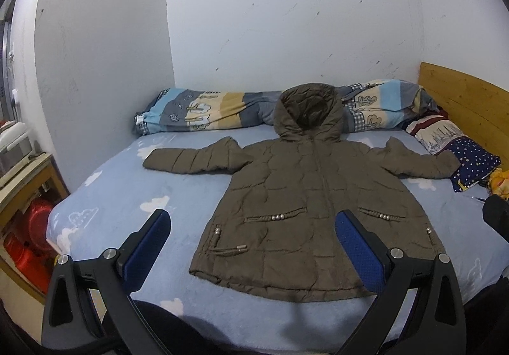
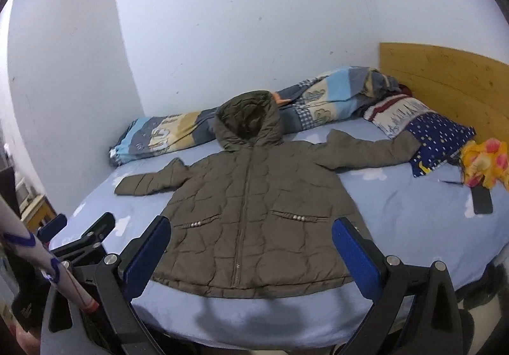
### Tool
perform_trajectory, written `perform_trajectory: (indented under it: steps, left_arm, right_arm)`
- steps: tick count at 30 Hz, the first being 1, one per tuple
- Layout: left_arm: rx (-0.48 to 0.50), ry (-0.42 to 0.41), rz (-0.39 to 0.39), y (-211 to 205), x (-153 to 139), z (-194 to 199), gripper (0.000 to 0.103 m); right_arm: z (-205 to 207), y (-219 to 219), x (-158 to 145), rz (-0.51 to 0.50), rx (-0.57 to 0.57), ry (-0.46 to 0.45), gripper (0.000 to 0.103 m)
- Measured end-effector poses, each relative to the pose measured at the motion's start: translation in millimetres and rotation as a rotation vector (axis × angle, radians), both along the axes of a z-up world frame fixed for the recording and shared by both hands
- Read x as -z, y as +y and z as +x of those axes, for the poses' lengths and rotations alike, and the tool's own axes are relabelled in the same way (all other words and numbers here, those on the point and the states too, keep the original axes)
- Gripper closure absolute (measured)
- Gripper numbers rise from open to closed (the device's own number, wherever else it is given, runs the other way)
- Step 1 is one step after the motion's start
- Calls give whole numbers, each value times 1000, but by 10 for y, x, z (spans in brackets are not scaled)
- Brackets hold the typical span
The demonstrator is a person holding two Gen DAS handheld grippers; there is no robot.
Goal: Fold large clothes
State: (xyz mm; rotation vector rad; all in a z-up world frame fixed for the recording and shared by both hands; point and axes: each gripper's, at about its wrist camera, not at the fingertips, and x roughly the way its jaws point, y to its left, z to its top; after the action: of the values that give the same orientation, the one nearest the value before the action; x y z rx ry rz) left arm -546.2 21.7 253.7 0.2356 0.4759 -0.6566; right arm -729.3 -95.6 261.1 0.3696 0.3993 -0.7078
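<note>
Left gripper nearest, jaws wide, holding nothing, above jacket hem. Right gripper likewise wide and empty, over hem near bed edge. Jacket flat on bed, zipped, front up, hood toward wall, sleeves spread. Left sleeve on bare sheet, open room around it; right cuff touching pillow. Rolled quilt along wall behind hood. Phone on sheet, well apart from jacket.

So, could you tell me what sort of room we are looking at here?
Most likely a bedroom in a home: a bed with a cloud-print sheet, a wooden headboard, and a rolled quilt and pillow along the wall. A coat lies spread flat on it.
</note>
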Motion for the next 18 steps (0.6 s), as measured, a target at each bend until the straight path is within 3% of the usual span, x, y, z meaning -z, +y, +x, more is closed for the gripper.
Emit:
perform_trajectory:
  steps: [5,18]
  left_arm:
    - [-10,14,4,70,11,42,0]
    - [1,43,11,93,64,57,0]
  right_arm:
    - [99,105,-4,-42,-29,14,0]
    - [85,104,67,-30,-44,42,0]
